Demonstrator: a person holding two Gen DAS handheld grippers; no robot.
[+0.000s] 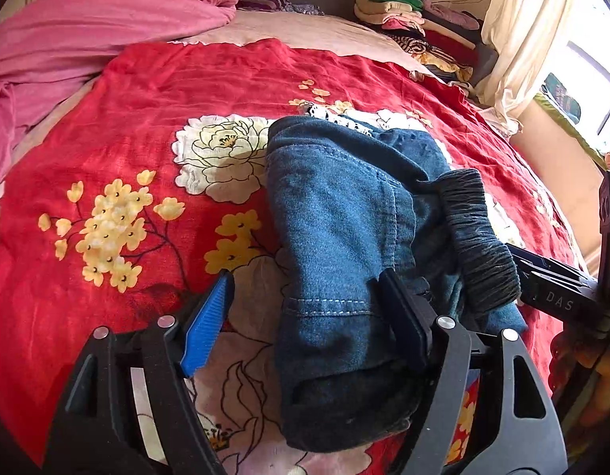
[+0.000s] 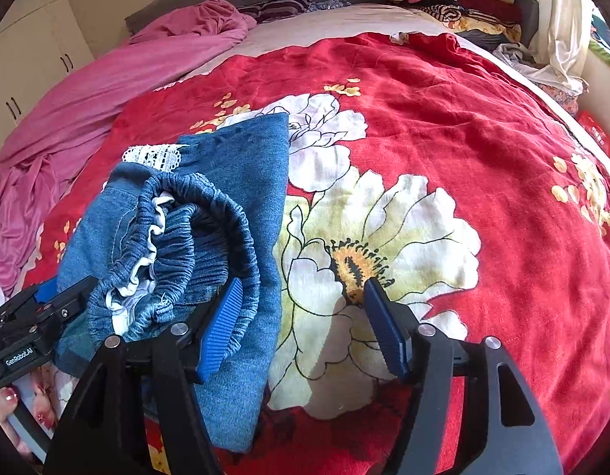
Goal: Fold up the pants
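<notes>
while the folded denim pants (image 1: 344, 237) lie bunched on the red floral bedspread (image 1: 146, 99), the left gripper (image 1: 305, 316) stands spread astride their near end and the right gripper (image 2: 305, 324) stands spread beside the elastic waistband (image 2: 210, 233), neither pinching cloth.

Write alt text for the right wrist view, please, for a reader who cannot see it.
Folded jeans lie on a red floral bedspread, waistband on top. The open right gripper straddles their right edge; the left gripper is at far left.
</notes>
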